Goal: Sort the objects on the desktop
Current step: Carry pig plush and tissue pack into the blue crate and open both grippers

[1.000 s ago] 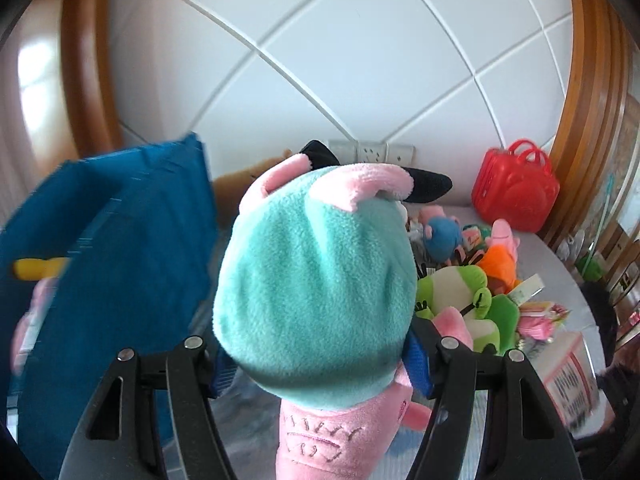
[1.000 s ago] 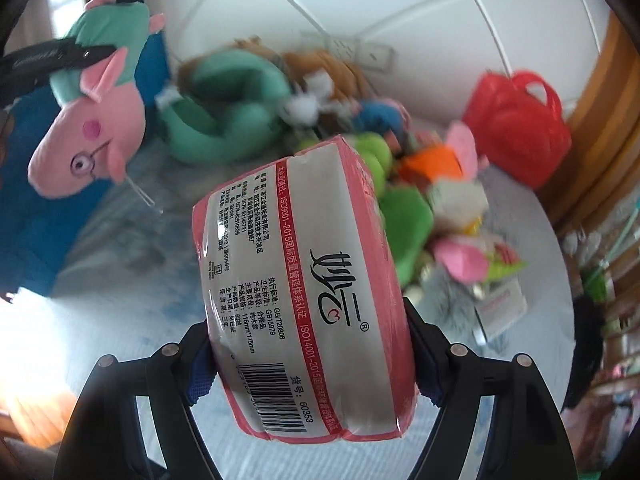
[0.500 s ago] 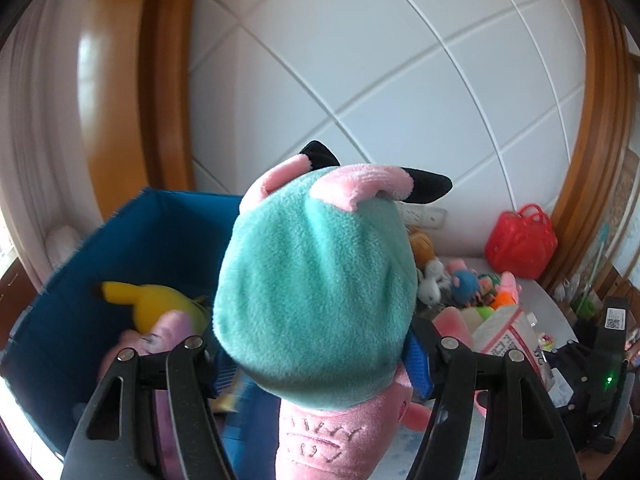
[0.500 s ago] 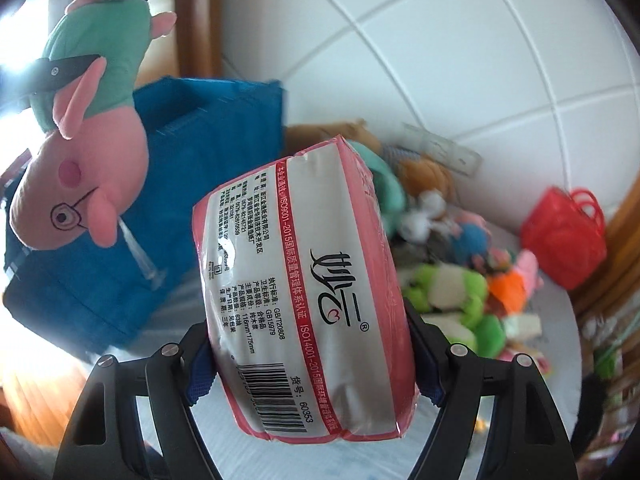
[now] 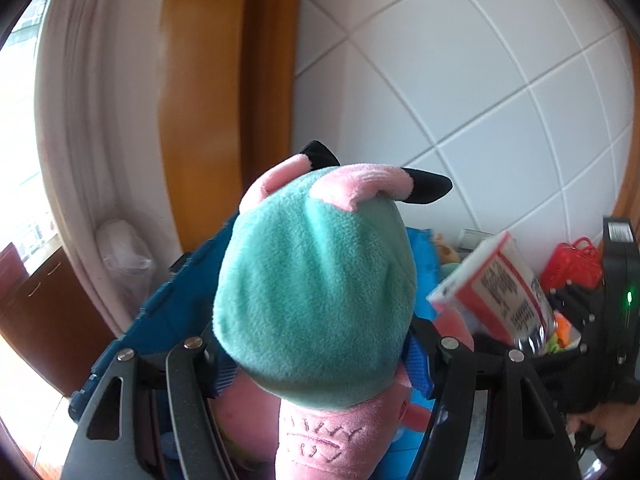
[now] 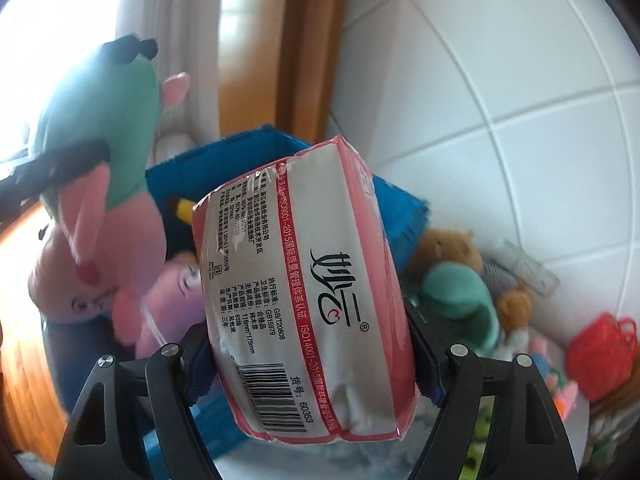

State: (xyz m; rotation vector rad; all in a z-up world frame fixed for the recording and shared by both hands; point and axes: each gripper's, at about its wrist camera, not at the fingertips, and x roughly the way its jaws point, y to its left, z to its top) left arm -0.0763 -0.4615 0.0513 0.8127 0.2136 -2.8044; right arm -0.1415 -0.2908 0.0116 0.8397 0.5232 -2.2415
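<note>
Pig plush (image 5: 316,300) clamped in left gripper (image 5: 316,360) above blue bin (image 6: 400,208); tissue pack (image 6: 308,300) squeezed in right gripper (image 6: 308,364), just right of bin holding pink plush (image 6: 176,292) and yellow toy (image 6: 182,209)

Pale table (image 6: 576,436) — blue bin (image 6: 404,208), plush toys (image 6: 456,276), red basket (image 6: 600,356).

One blue bin (image 6: 400,208), one tissue pack (image 6: 308,292), two pink pig plushes (image 6: 100,216), one red basket (image 6: 600,356).

Pig plush (image 5: 316,300) in green held above blue bin (image 6: 400,208); tissue pack (image 6: 308,312) alongside.
</note>
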